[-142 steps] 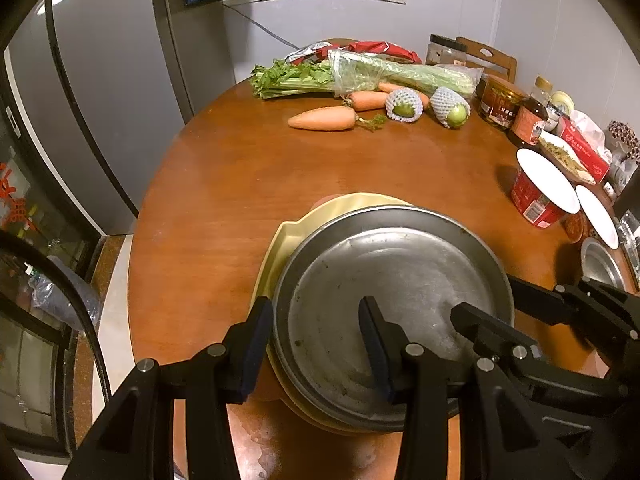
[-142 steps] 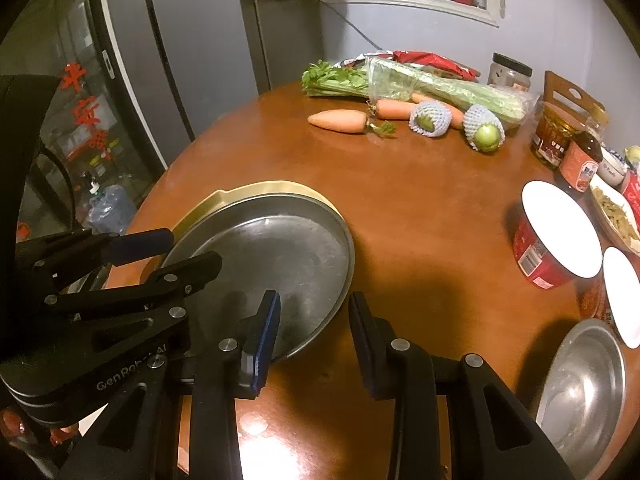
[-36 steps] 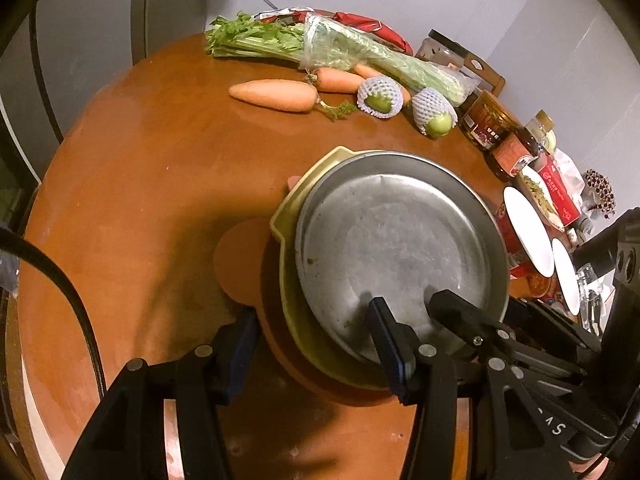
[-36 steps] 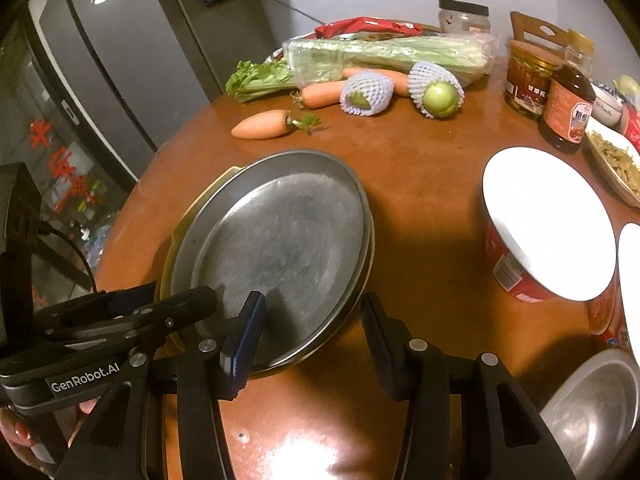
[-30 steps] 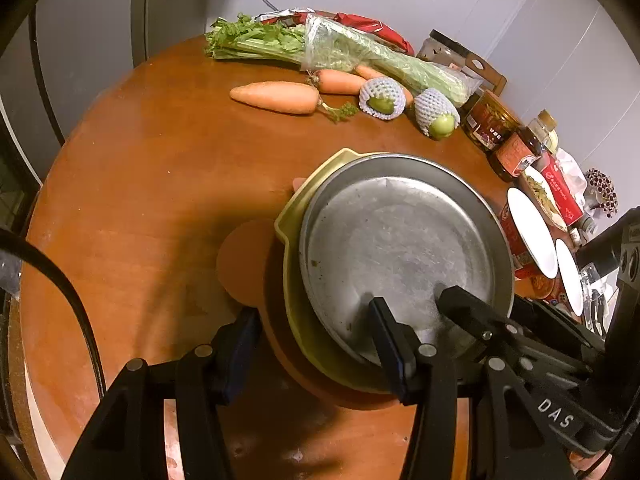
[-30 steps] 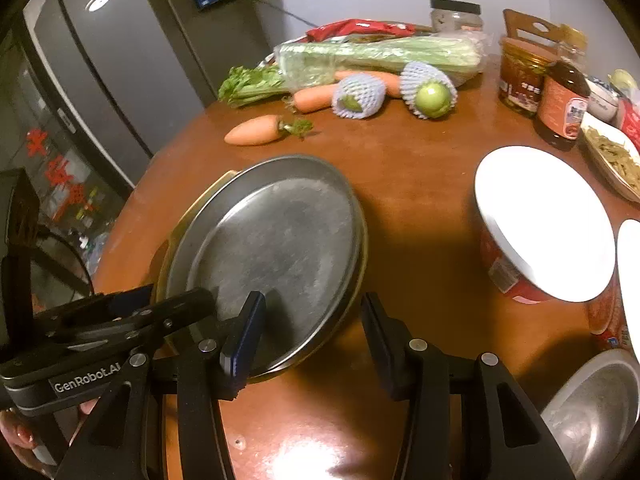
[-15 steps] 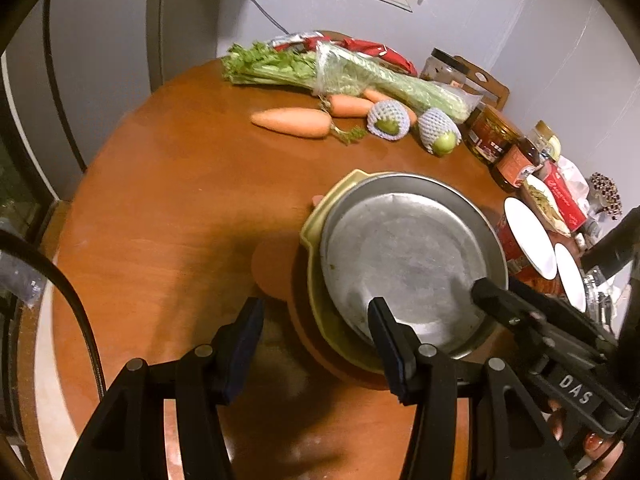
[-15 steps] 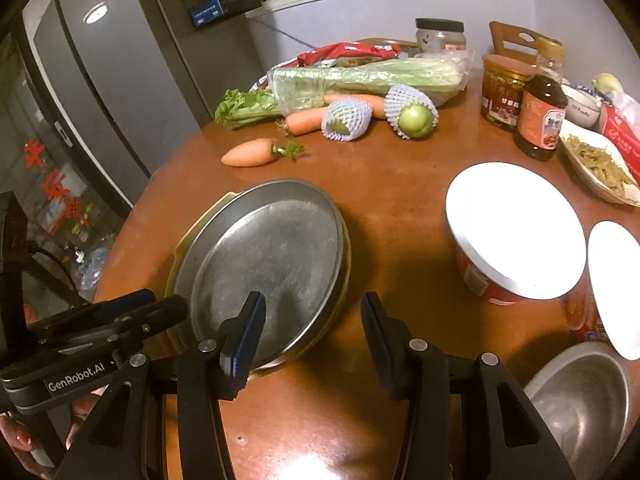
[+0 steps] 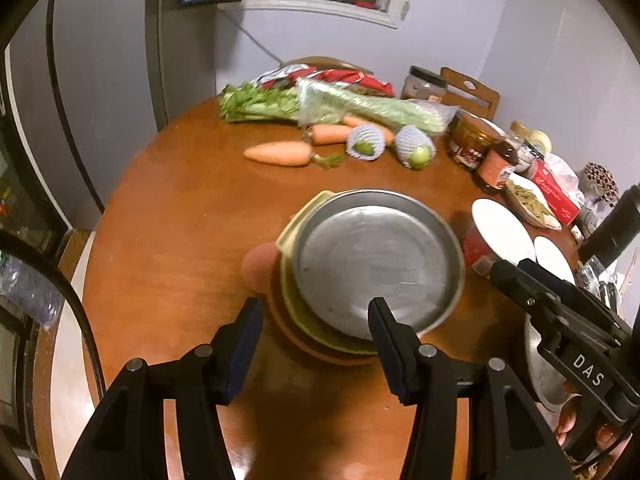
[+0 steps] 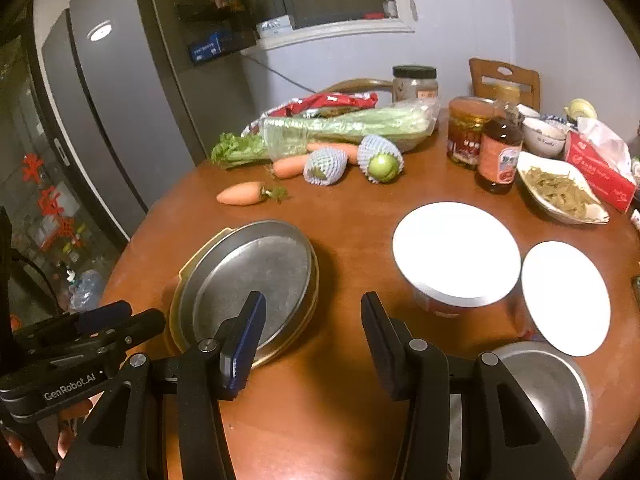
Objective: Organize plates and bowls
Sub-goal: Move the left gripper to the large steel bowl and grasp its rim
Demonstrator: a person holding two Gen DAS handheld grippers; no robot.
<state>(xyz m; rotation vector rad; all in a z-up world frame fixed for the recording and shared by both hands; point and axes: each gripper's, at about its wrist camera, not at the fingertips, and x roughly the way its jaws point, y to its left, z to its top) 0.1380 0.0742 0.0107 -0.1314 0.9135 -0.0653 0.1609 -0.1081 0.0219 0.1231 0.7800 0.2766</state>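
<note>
Two black plastic grippers, each with silver screws at the finger joints. The left gripper (image 9: 316, 334) has a blue pad on one finger; the right gripper (image 10: 310, 330) likewise. White lettering marks their sides.

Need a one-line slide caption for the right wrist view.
Open right gripper above stacked metal plate, steel bowl at lower right.

Home kitchen: fridge (image 10: 104, 120), wooden dining table (image 10: 344, 216), vegetables (image 10: 340, 128), sauce jars (image 10: 468, 132).

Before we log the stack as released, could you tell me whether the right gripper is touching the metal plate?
Apart: the right wrist view shows the right gripper open and empty above the table, the metal plate lying free on the stack.
</note>
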